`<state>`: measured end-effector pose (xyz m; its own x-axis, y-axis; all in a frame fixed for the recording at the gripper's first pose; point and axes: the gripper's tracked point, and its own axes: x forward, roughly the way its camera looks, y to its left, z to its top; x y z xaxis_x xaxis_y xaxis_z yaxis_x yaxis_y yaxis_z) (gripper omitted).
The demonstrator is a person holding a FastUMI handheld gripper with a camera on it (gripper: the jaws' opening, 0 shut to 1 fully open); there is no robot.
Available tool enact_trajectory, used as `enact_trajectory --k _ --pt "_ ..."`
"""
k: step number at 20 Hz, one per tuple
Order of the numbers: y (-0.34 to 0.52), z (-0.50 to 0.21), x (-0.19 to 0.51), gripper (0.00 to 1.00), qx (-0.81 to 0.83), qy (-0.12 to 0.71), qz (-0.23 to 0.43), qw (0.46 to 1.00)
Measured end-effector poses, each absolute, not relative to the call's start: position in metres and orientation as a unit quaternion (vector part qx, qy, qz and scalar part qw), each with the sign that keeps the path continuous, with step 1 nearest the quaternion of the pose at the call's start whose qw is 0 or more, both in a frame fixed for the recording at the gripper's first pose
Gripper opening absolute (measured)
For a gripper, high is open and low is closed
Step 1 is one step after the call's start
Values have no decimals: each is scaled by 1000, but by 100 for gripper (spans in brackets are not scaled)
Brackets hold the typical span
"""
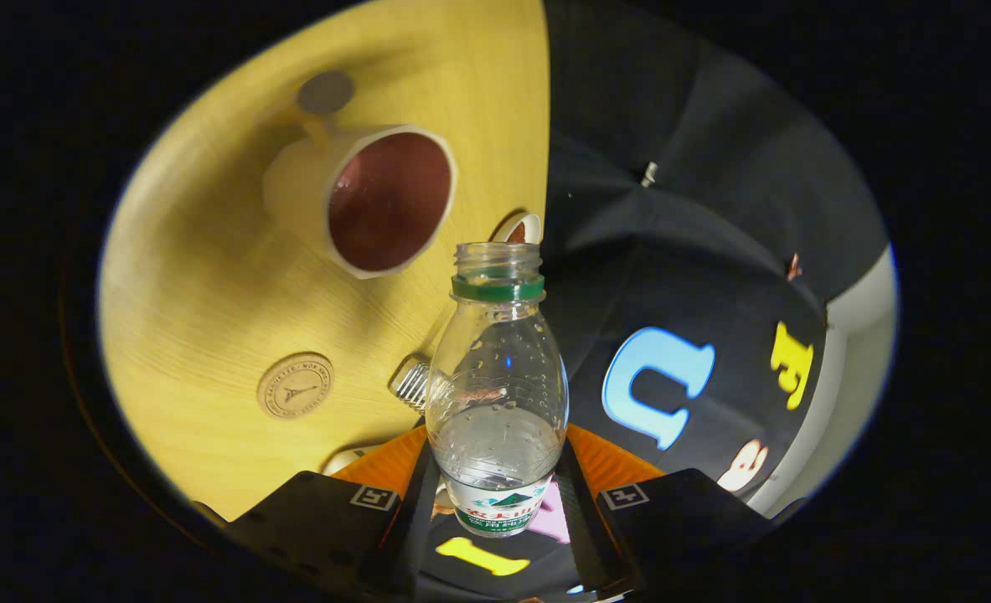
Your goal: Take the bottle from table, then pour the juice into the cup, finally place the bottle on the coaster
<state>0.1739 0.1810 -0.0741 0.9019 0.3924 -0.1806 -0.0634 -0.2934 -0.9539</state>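
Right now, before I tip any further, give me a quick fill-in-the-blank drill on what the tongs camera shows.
1. The tongs are shut on the ____.
2. The bottle has no ____ on its neck.
3. The cup lies beyond the tongs on the ____ table.
4. The round coaster has ____ standing on it.

Missing words: bottle; cap; wooden; nothing

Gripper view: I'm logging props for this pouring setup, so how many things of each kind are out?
Bottle, clamped between the fingers: 1
Cup: 1
Round coaster: 1
Ribbed cap on the table: 1
Total: 4
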Motion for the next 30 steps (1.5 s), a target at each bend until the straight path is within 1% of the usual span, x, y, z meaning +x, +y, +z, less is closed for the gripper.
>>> enact_trajectory --k 2,4,9,12,16,21,25,28,30 --pt "174 -75 174 72 -720 -55 207 660" --pt "168 -72 169 73 -655 -18 218 723" --pt "153 -68 174 73 -475 64 264 837" --pt "156 -67 178 73 -346 91 292 887" --pt "150 -58 186 73 -211 108 323 916" --pt "148 -72 209 73 -107 118 356 921" --pt "141 -92 223 73 -38 128 355 925" --pt "138 -99 235 73 -29 104 346 932" --pt "143 -111 236 73 -25 110 347 931"
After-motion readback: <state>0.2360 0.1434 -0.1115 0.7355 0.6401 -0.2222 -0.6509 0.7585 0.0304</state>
